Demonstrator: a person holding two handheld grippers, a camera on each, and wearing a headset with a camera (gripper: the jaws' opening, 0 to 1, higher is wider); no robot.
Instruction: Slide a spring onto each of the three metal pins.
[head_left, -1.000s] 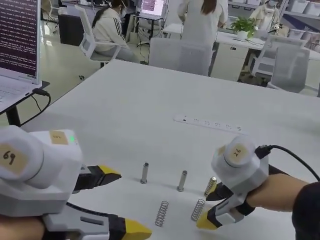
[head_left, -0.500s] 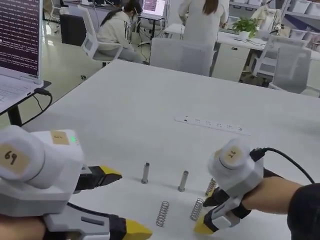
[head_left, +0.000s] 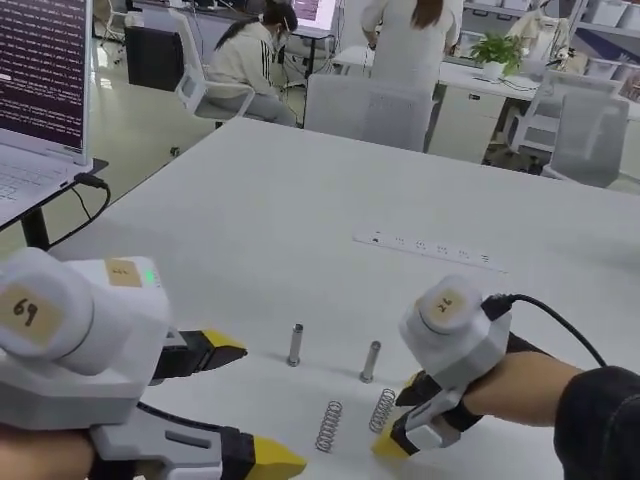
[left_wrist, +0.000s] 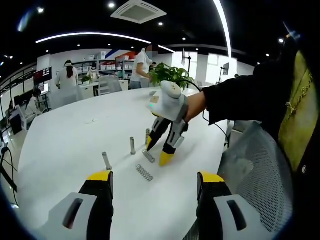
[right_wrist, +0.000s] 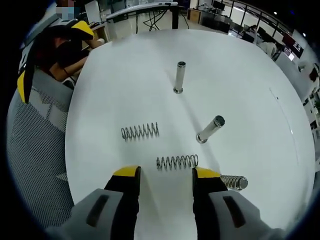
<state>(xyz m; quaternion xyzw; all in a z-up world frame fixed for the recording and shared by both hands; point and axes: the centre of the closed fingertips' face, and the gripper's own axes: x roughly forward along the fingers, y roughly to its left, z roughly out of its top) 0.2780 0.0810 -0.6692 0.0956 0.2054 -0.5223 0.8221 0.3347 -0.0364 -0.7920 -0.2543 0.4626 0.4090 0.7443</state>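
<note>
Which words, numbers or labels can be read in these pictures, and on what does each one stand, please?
"69": round sticker on the left hand-held gripper.
Small label on that same gripper: too blurred to read.
Round tag on the right hand-held gripper: handwritten, not legible.
Laptop screen: lines of text, too small to read.

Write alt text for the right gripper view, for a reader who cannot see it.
The right gripper, jaws open, hovers over a white table with a loose spring lying just ahead of its tips. Beyond are a second spring, a near bare pin and a far bare pin; a third pin, already carrying a spring, stands beside one jaw.
</note>
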